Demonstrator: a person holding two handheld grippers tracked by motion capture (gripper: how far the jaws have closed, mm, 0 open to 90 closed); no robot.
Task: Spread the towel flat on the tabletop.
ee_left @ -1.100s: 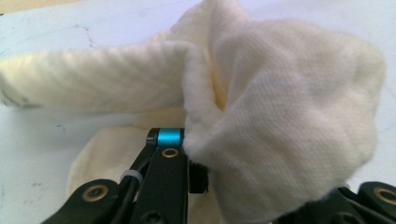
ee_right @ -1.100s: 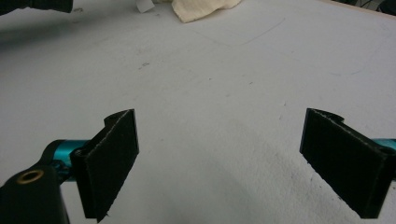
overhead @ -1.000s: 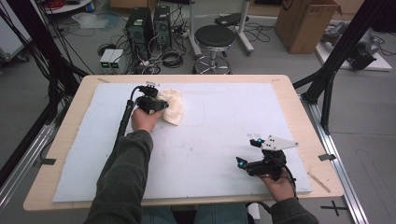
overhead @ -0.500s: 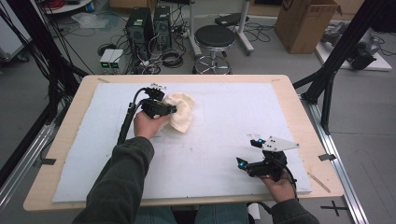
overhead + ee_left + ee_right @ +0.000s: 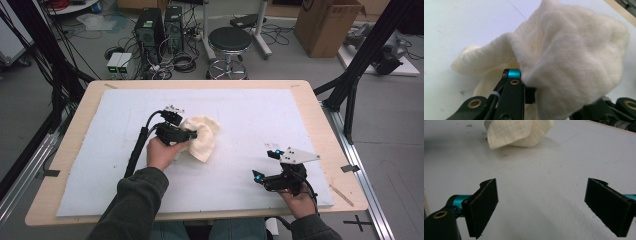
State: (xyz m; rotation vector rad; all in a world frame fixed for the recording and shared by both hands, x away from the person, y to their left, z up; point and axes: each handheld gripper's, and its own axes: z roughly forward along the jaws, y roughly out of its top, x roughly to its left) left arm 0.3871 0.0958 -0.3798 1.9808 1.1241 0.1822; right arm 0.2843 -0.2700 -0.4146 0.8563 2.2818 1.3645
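A cream cloth (image 5: 202,136) lies bunched near the middle of the white sheet (image 5: 250,115) on the table. My left gripper (image 5: 192,134) is shut on a fold of it. In the left gripper view the cloth (image 5: 564,57) drapes over the jaws and hides the left gripper (image 5: 541,97) tips. My right gripper (image 5: 262,165) rests open near the table's front right, a good way from the cloth. In the right gripper view the right gripper (image 5: 541,207) has its pads wide apart with bare sheet between them, and the cloth (image 5: 516,131) lies far ahead.
The wooden table (image 5: 60,160) edge frames the white sheet. A wooden stick (image 5: 341,195) lies at the front right corner. Behind the table are a stool (image 5: 230,42), computer cases (image 5: 160,25), cables and a cardboard box (image 5: 327,25).
My left gripper has dragged the cloth to the right and toward me, from the back left toward the middle. The right gripper has stayed put.
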